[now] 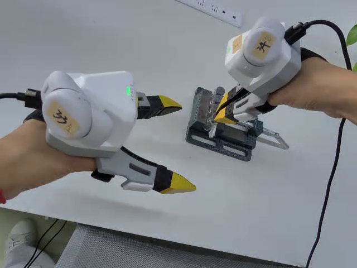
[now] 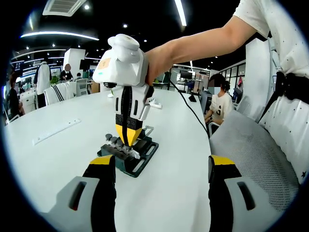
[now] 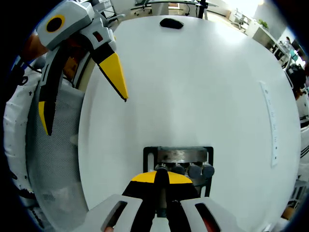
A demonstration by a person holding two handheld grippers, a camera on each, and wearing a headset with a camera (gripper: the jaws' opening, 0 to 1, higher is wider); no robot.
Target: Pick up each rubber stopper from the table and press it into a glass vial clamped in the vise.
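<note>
In the head view, my left gripper hovers over the white table, its 2 yellow-tipped fingers spread wide with nothing between them. My right gripper points down onto the dark vise. In the left gripper view, the right gripper's fingers are pressed together, tips touching the row clamped in the vise. In the right gripper view, 3 grey rubber stoppers sit in that row just beside my clenched tips; whether the tips pinch a stopper, I cannot tell.
</note>
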